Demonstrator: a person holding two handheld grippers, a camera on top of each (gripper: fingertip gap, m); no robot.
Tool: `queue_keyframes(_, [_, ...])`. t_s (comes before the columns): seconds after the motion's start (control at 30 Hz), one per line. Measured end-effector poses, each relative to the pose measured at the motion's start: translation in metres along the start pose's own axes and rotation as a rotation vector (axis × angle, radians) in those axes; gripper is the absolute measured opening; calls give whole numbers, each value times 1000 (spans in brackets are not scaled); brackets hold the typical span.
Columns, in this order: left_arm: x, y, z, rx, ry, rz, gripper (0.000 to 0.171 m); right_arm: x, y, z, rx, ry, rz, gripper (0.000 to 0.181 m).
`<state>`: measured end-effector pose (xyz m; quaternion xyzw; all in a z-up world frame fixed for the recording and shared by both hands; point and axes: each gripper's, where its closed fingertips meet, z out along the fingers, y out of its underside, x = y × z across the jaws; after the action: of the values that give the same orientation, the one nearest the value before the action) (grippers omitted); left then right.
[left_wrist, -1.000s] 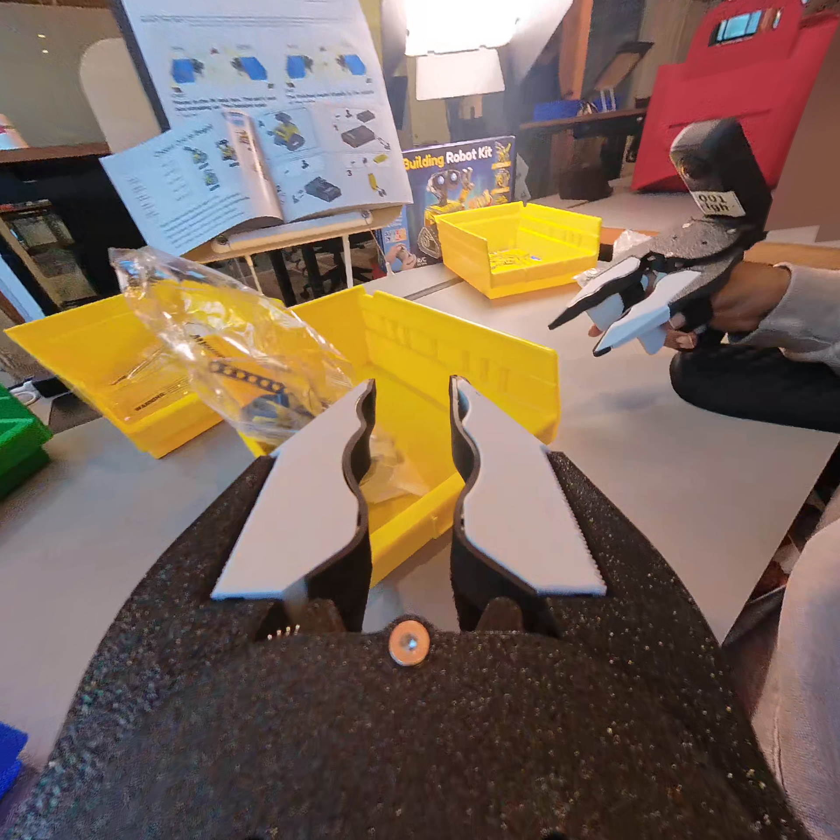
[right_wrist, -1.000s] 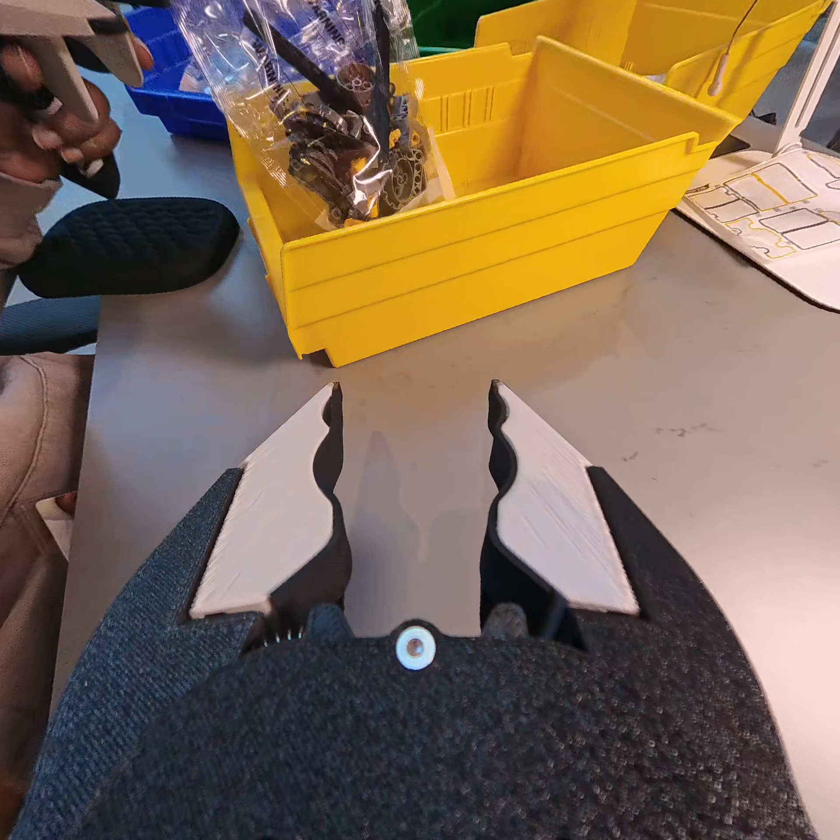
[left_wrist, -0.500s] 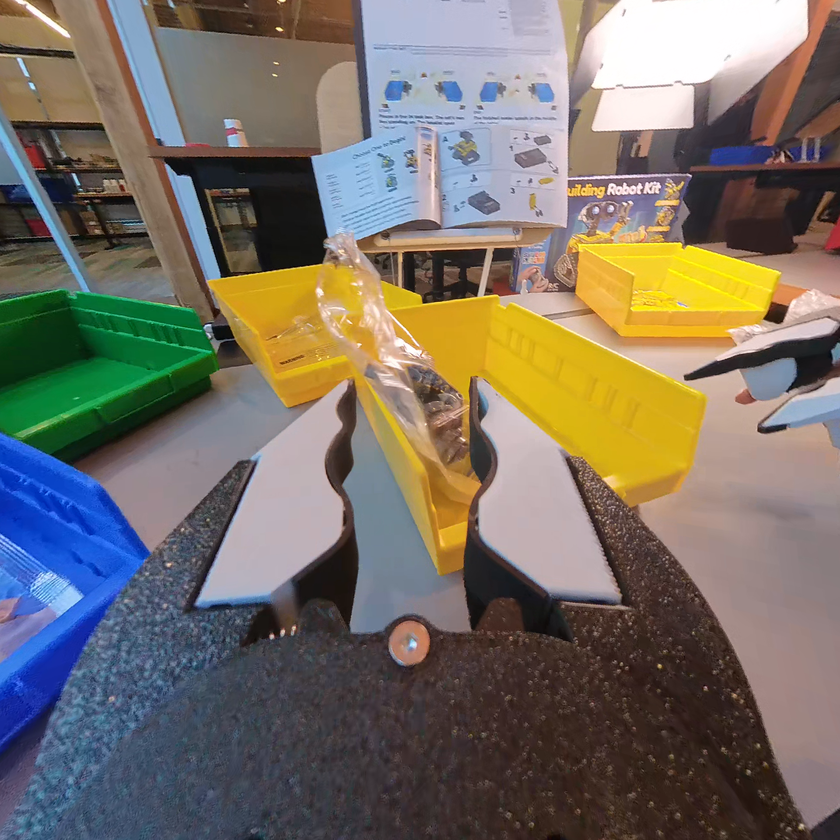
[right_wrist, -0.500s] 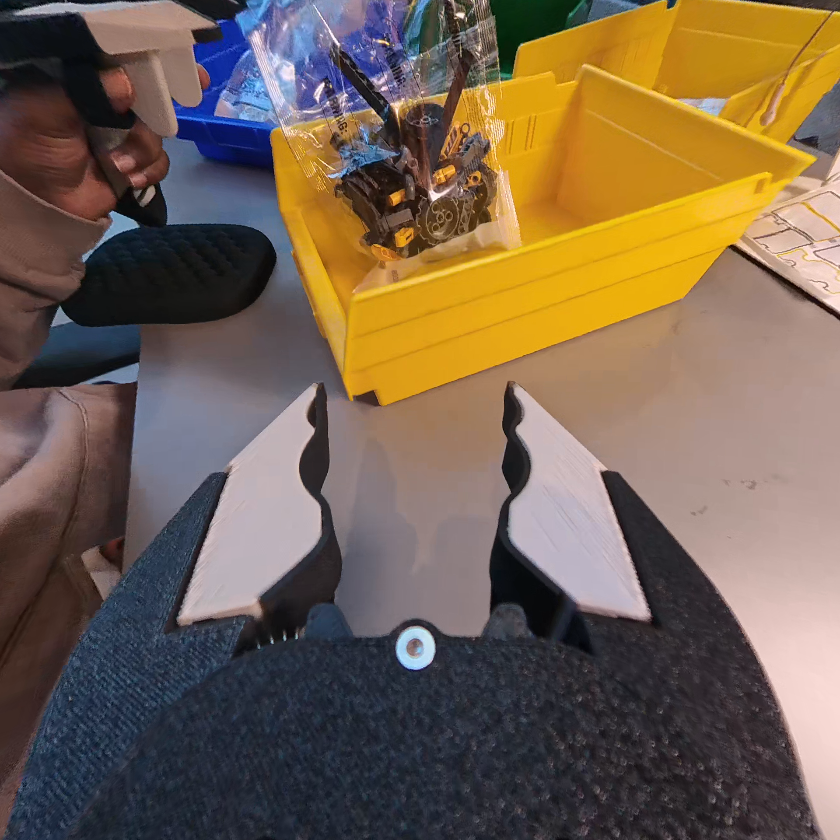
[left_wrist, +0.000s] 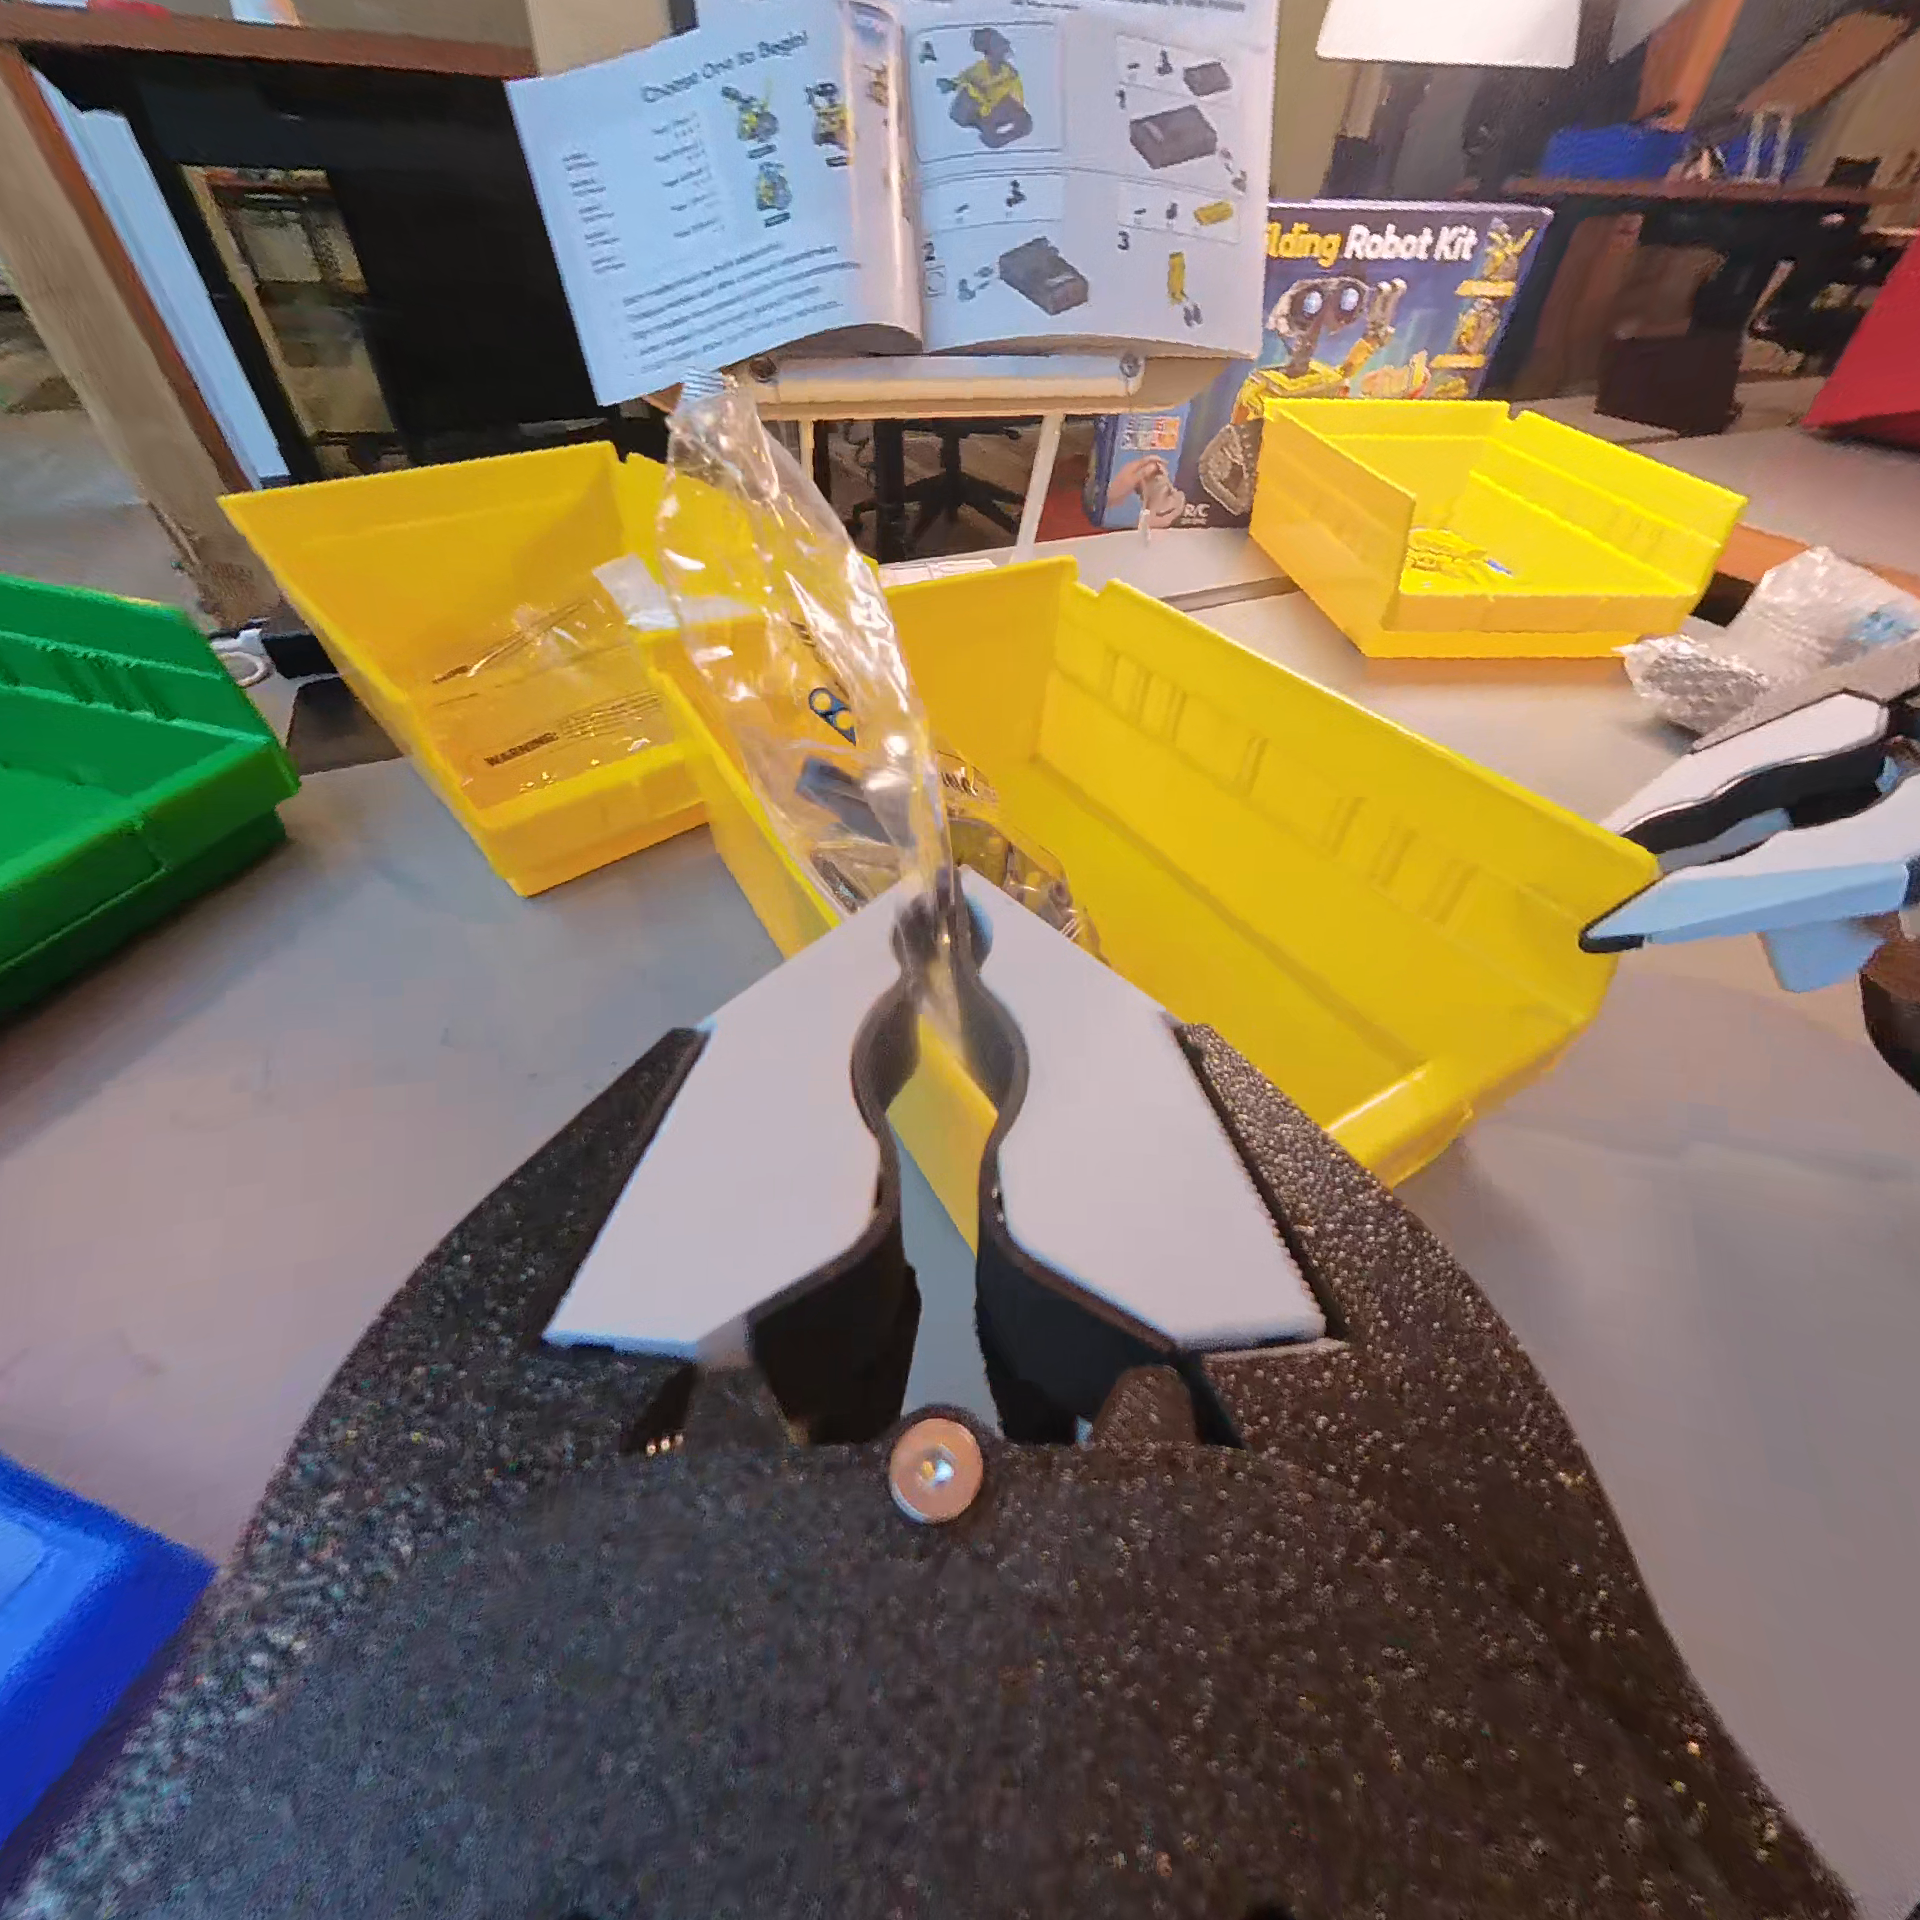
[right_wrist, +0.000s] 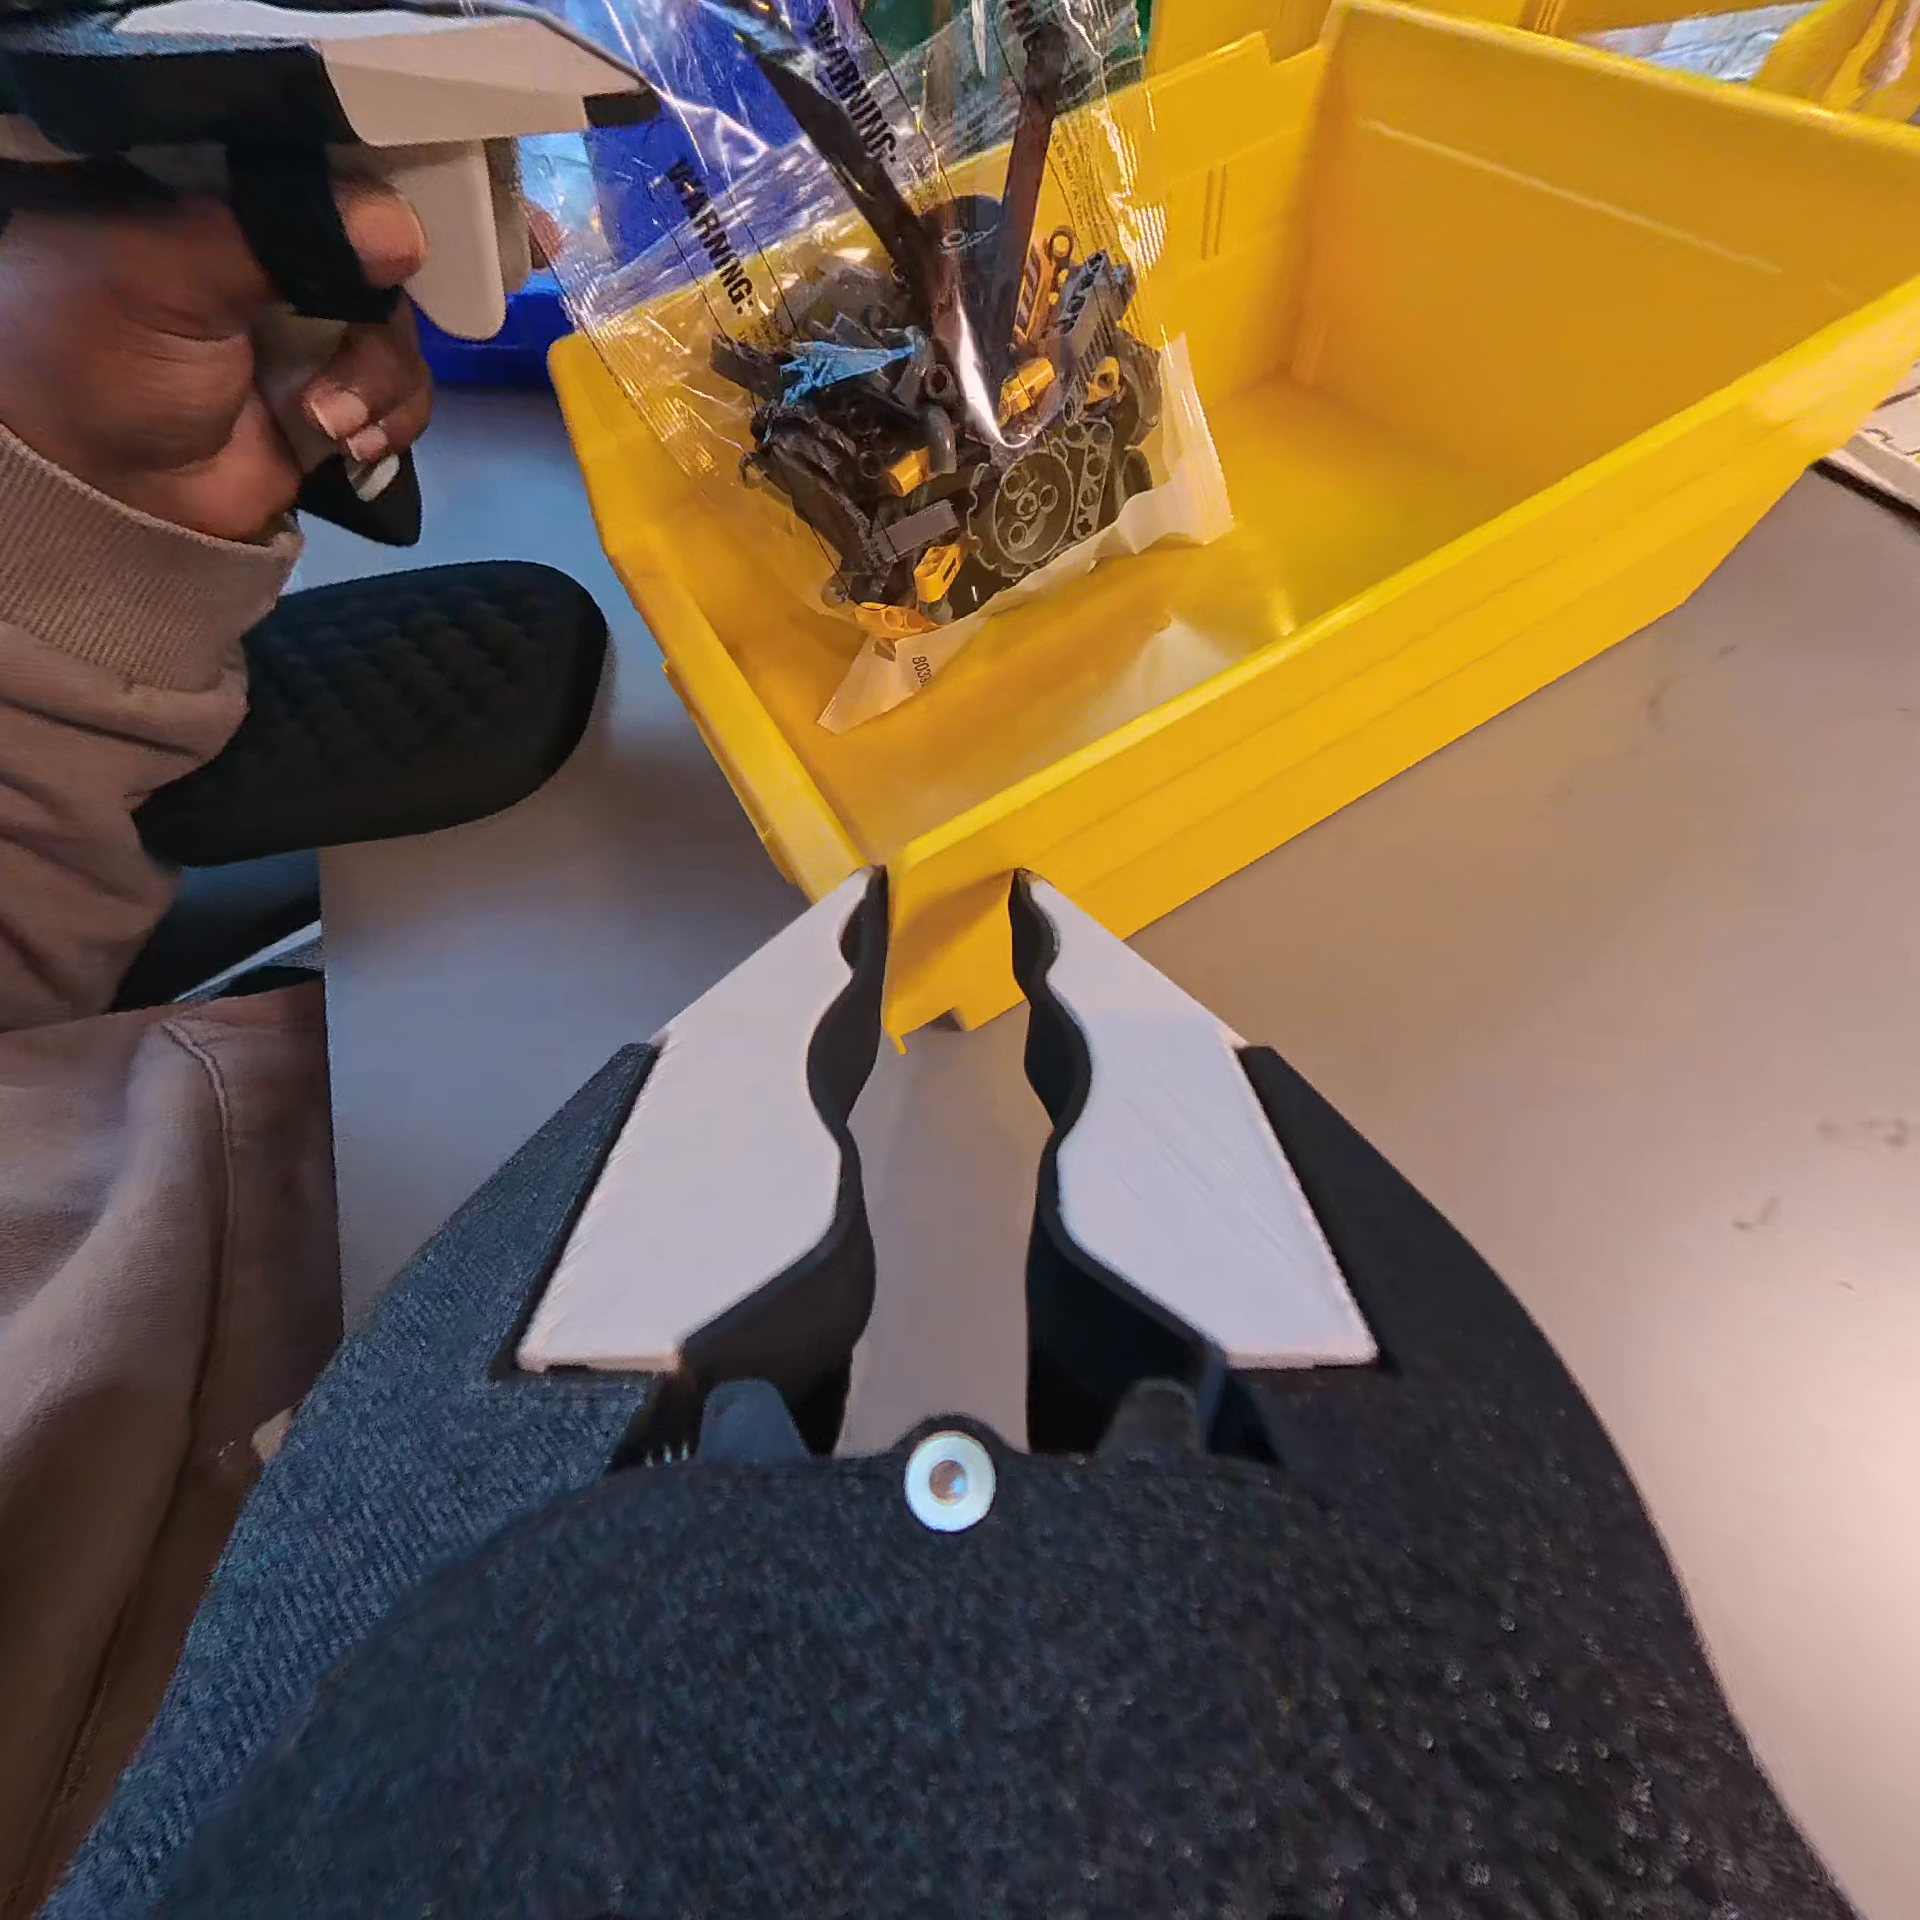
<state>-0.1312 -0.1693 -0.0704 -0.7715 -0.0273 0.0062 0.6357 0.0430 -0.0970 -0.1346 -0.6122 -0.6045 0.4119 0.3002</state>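
Bag (left_wrist: 800, 665) of small parts was limp, slick, bottom-heavy; your left gripper (left_wrist: 940, 925) pinched its film mid-height over the yellow bin (left_wrist: 1299, 831), right gripper (right_wrist: 945, 894) slightly spread, empty.

- The left gripper (left_wrist: 940, 925) points toward 12 o'clock, its jaws pressed nearly together at the tips.
- The right gripper (right_wrist: 945, 899) points toward 12 o'clock, jaws a narrow gap apart, nothing between them.
- A hand (right_wrist: 197, 384) grips the left gripper's handle at 10 o'clock.

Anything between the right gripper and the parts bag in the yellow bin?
Yes. The yellow bin's near corner wall sits directly ahead of the right gripper; the parts bag is behind it, pinched by the left gripper.
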Motion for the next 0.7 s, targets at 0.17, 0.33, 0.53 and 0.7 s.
queue_keyframes(0.17, [23,-14,10,2,107,79,0,19,9,-23,30,70,28,12])
queue_keyframes(0.33, [46,-38,28,18,222,143,0,41,18,-48,51,185,34,7])
queue_keyframes(0.53, [74,-72,55,33,327,242,0,56,27,-70,82,284,44,4])
queue_keyframes(0.7, [75,-128,55,101,379,294,0,68,33,-86,95,352,55,3])
